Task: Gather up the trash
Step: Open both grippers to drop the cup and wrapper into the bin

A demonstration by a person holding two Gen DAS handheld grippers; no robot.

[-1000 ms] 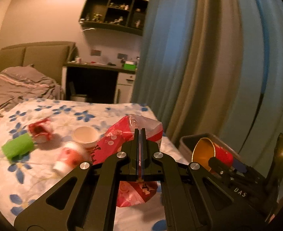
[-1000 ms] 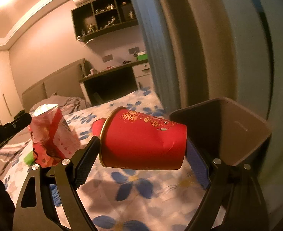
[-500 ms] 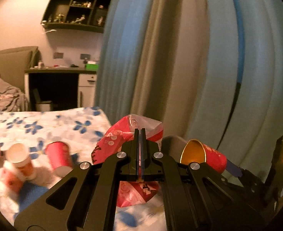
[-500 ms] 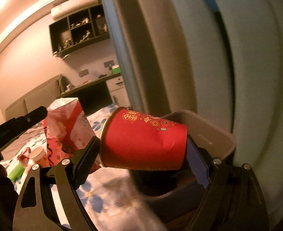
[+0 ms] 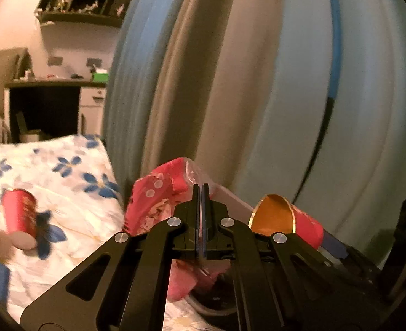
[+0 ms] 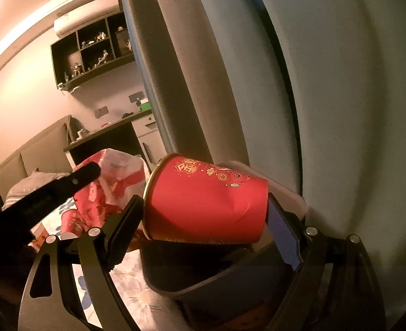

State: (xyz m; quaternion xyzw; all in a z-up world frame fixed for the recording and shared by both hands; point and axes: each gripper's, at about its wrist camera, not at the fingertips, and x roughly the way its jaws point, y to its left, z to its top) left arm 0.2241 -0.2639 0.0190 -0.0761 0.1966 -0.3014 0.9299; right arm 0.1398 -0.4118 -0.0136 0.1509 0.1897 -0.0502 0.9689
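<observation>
Right wrist view: right gripper (image 6: pixel 205 218) grips a red paper cup (image 6: pixel 205 207) over the trash bin (image 6: pixel 216 281); left gripper (image 5: pixel 201 193) pinches a red plastic bag (image 5: pixel 159 201); another cup (image 5: pixel 19 218) remains on the bed (image 5: pixel 73 220).

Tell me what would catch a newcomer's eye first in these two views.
The red paper cup, lying sideways in the right tongs above the dark bin. Next, the crumpled red wrapper pinched in the left tongs, beside the flowered bedsheet.
</observation>
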